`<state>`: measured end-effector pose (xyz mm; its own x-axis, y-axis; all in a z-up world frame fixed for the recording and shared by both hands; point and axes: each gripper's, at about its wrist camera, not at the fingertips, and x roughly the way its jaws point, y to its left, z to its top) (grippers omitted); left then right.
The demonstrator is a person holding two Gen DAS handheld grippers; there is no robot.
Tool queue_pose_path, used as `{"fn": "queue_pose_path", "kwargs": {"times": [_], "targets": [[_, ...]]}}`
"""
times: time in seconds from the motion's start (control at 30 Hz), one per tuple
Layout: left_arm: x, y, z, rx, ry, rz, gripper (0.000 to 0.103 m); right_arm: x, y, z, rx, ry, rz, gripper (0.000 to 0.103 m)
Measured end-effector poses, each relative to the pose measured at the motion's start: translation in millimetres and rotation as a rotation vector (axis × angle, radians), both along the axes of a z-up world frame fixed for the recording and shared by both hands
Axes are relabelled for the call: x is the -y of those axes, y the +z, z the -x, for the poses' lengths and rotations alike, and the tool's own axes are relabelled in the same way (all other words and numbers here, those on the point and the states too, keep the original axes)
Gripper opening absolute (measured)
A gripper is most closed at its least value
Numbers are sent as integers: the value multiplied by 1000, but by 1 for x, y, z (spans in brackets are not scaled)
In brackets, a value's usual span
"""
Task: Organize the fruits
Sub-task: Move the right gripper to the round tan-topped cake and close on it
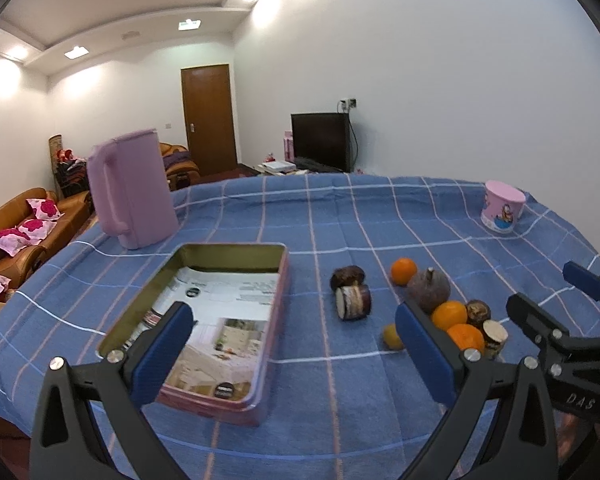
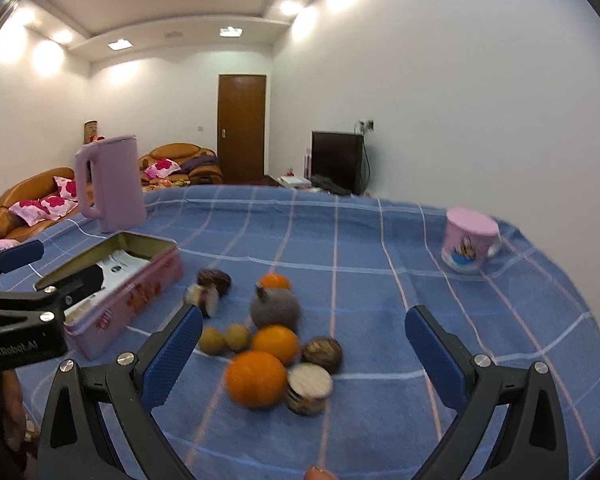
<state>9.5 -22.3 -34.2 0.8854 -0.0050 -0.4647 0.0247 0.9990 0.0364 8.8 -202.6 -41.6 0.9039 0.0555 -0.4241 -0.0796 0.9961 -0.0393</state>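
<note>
A pink rectangular tin [image 1: 278, 304] [image 2: 140, 292] lies open on the blue checked cloth, printed paper inside. Right of it is a cluster of fruit: three oranges [image 1: 404, 270] [image 2: 256, 378], a grey-purple round fruit [image 1: 429, 290] [image 2: 276, 308], dark halved fruits [image 1: 354, 300] [image 2: 310, 388] and small yellow fruits [image 1: 392, 336] [image 2: 212, 340]. My left gripper [image 1: 296, 356] is open and empty, over the tin's near right side. My right gripper [image 2: 304, 352] is open and empty, above the fruit cluster; it also shows in the left wrist view [image 1: 556, 296].
A lilac jug [image 1: 132, 192] [image 2: 110, 184] stands behind the tin. A pink cartoon cup [image 1: 502, 206] [image 2: 468, 240] stands at the far right of the table [image 1: 340, 220]. Sofas, a door and a TV are beyond the table.
</note>
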Motion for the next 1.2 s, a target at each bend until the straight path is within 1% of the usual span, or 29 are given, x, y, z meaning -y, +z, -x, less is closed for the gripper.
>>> {"fn": "queue_pose_path", "kwargs": {"times": [0.13,0.2,0.23,0.27,0.33,0.5,0.57,0.6,0.8,1.0,1.07,1.13,1.17,1.2], "targets": [[15,-9,-1,-23,-43,-9,103,13,-8,-2,-24,-33,6,102],[20,-14,-2,-39,-67,-2,103,15,-13,-5,-51,-21,17,99],[22,-15,-2,-42,-72,-3,103,16,-18,-7,-79,-10,20,91],[23,-16,-3,-45,-75,-5,103,16,-22,-10,-100,-4,19,80],[27,-18,-4,-51,-78,-8,103,18,-32,-15,-153,17,11,70],[29,-20,-5,-62,-84,-6,103,16,-43,-18,-204,58,5,68],[31,-21,-5,-66,-89,-6,103,16,-45,-20,-223,60,19,64],[32,-22,-6,-68,-91,-8,103,15,-45,-22,-230,60,22,63],[38,-24,-6,-82,-115,-11,103,16,-44,-31,-279,75,29,63],[45,-28,-8,-97,-140,-7,103,20,-51,-44,-341,116,-15,61],[47,-30,-9,-104,-147,-8,103,16,-54,-46,-365,152,-9,48],[50,-31,-10,-112,-156,-6,103,15,-54,-45,-359,166,-15,42],[51,-32,-11,-115,-161,-5,103,16,-54,-44,-351,167,-17,35],[53,-32,-12,-117,-168,-3,103,17,-54,-42,-344,159,-20,35]]}}
